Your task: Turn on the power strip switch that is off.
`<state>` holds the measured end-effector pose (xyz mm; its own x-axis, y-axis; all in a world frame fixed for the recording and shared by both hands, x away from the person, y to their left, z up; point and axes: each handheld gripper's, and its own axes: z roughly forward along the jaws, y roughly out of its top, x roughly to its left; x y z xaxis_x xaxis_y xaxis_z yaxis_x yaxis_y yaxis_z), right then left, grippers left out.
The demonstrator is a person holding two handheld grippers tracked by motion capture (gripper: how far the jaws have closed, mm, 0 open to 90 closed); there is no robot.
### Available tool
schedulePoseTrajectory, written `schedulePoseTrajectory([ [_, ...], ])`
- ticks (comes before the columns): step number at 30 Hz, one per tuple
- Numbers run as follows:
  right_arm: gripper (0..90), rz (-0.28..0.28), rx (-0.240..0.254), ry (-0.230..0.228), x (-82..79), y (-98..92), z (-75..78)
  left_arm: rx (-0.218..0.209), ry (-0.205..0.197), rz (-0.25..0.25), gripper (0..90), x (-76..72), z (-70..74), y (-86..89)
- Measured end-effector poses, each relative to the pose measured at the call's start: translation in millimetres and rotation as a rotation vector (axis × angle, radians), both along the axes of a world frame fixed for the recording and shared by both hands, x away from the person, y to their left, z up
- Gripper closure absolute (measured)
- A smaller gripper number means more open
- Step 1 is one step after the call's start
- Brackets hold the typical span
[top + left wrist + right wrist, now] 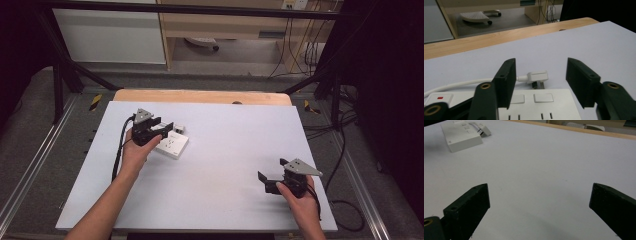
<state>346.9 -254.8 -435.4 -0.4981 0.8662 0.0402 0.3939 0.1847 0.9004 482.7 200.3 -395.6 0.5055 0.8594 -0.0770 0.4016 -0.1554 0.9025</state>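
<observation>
Here the left tool (540,82), jaws apart, hides part of the power strip (539,105); plug (537,77) beyond.

The power strip (541,105) is plain white with pale grey rocker switches and a small red mark at the lower left of the left gripper view. Its plug (537,76) and cord (461,84) are white too. The left claw (540,82) and right claw (539,205) are matt black, brass-coloured at the pivots. The desk (225,165) is pale lilac-grey, edged in light wood at the top.
</observation>
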Motion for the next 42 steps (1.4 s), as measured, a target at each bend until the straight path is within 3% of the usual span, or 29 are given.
schedulePoseTrajectory([
  [13,3.5,0.001,0.002,0.000,-0.4,0.1,0.2,0.047,0.004,0.002,72.4,8.1,-9.0,-5.2],
  [23,3.6,-0.004,0.010,0.001,-0.8,-0.5,0.8,0.033,0.024,0.033,84.7,16.4,-15.9,1.4],
  [33,3.6,-0.002,0.012,-0.001,-0.8,-1.0,0.9,-0.003,0.043,0.032,89.7,21.8,-20.9,4.7],
  [42,3.7,-0.003,0.012,-0.001,-0.7,-1.1,0.7,0.050,0.079,-0.001,90.0,21.4,-28.6,-1.4],
])
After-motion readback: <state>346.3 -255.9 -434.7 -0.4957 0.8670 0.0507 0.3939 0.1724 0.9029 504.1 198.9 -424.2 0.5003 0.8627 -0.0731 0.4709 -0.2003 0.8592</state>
